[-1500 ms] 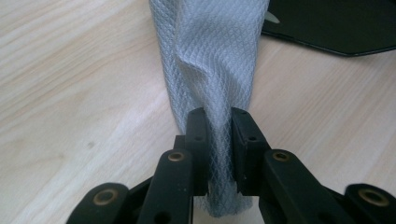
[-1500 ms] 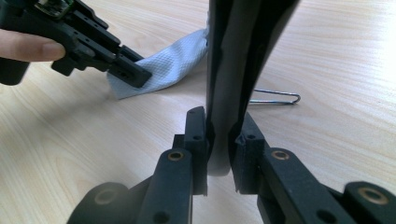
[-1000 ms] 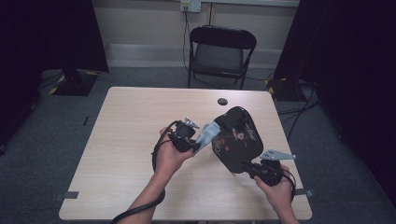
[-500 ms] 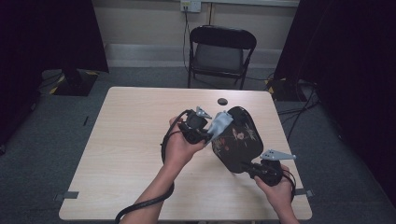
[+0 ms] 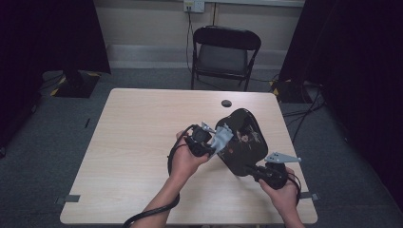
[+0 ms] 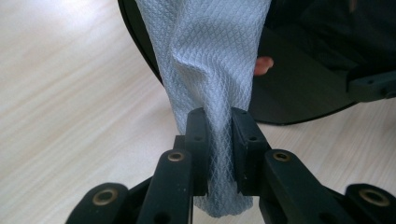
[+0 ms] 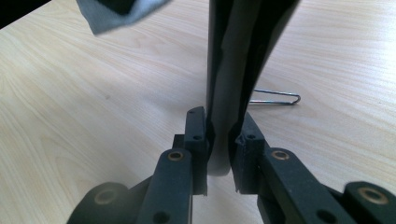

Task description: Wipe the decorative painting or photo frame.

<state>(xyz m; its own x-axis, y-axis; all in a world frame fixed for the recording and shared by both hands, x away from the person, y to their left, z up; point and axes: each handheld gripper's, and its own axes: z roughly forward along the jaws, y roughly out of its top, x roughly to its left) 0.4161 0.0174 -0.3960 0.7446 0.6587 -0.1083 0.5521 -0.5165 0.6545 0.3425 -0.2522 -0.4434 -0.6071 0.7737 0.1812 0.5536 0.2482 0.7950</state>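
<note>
My left gripper pinches a white cloth, jaws clamped on its bunched end, pressing it against the black tray right of the frame's centre. My right gripper clamps the tray's lower edge, holding it tilted above the wooden table. A wire clip lies on the table behind it.

Your high view looks down on the desk from above; both hand-held gripper views sit close, sharing the dark tray.
</note>
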